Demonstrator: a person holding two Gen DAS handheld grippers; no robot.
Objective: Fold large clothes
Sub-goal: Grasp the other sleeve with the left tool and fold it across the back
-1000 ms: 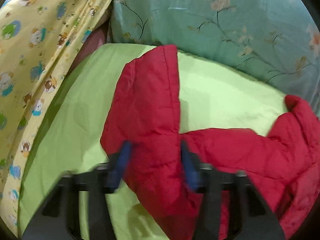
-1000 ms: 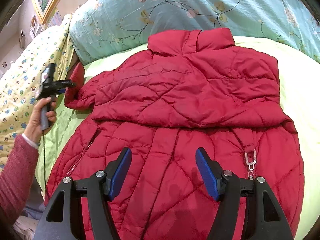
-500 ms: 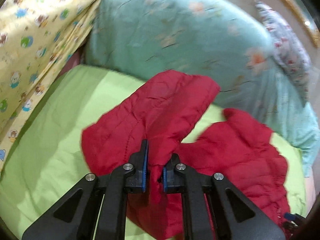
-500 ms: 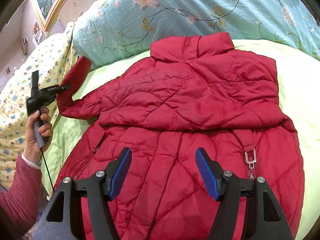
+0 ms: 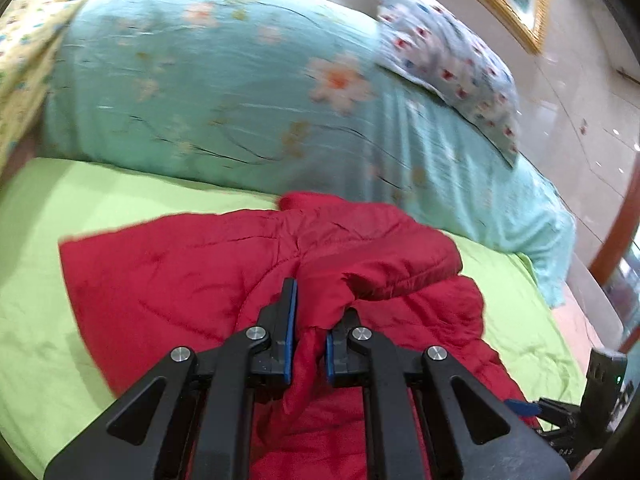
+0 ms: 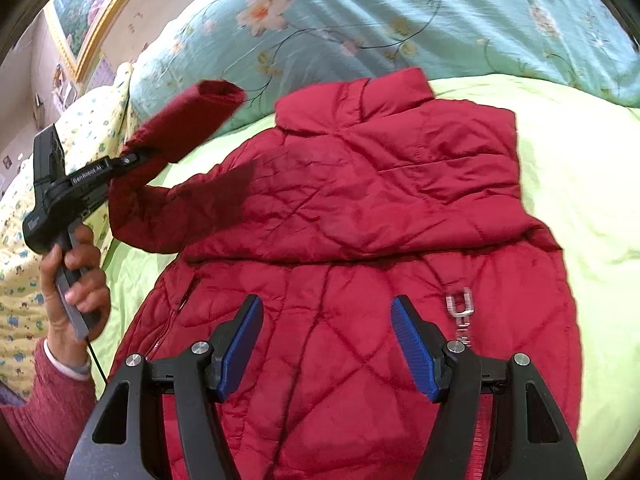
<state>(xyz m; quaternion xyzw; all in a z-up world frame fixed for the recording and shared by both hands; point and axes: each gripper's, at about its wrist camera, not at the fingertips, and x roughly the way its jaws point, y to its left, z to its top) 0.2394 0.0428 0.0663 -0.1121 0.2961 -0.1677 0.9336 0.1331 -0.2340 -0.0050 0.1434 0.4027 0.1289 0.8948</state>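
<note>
**A:** Bedroom setup: lime green sheet, big teal floral pillow at the head, gold picture frame on the wall. Where's the coat?

**B:** The red puffer jacket lies flat on the sheet, collar toward the pillow. Its sleeve is lifted clear of the bed.

**A:** And the tongs?

**B:** The left gripper is clamped tight on the sleeve fabric, with the person's hand on its handle. The right gripper hovers over the jacket's lower half, jaws spread wide, gripping nothing.
</note>
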